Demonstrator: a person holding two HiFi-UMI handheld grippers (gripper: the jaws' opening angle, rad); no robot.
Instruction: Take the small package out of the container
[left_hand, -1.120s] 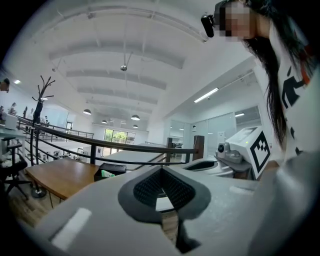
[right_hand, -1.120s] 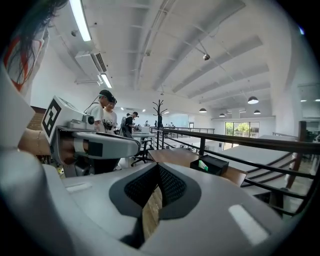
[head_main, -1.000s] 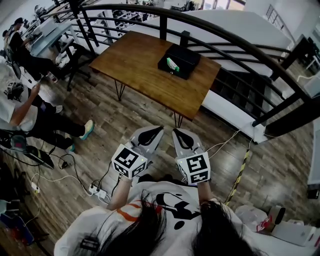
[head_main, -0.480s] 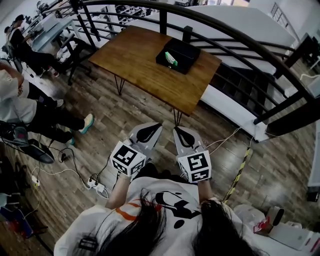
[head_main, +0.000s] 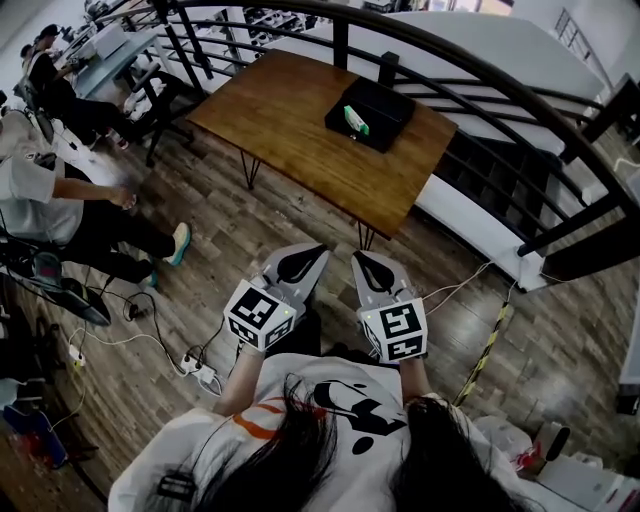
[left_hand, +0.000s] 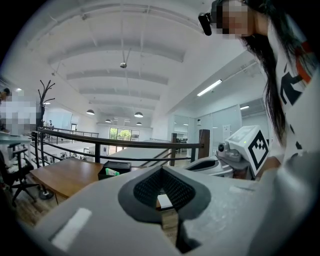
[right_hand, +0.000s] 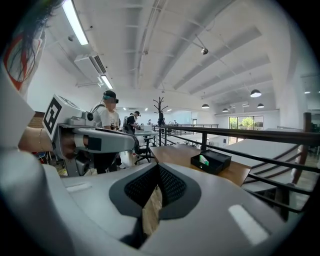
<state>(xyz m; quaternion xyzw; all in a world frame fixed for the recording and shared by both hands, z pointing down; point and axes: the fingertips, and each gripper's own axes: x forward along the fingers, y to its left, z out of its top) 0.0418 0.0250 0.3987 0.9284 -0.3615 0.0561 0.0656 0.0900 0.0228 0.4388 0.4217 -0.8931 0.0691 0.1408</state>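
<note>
Far on the table (head_main: 290, 120), only the head view looks into the container (head_main: 390, 100) holding a green-white package (head_main: 357, 120); left gripper (head_main: 315, 252) and right gripper (head_main: 358, 258) are closed, empty.

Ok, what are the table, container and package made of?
The table looks like wood: brown, visible grain. The container is matte black, possibly plastic; too far to tell. The package is green and white, likely printed card or film.

No words, brands or numbers can be read. The marker cubes (head_main: 259, 318) on the left gripper (head_main: 311, 254) and right gripper (head_main: 361, 258) carry only black-and-white square patterns. The shirt (head_main: 345, 400) bears a black print, possibly lettering, too distorted to read.
</note>
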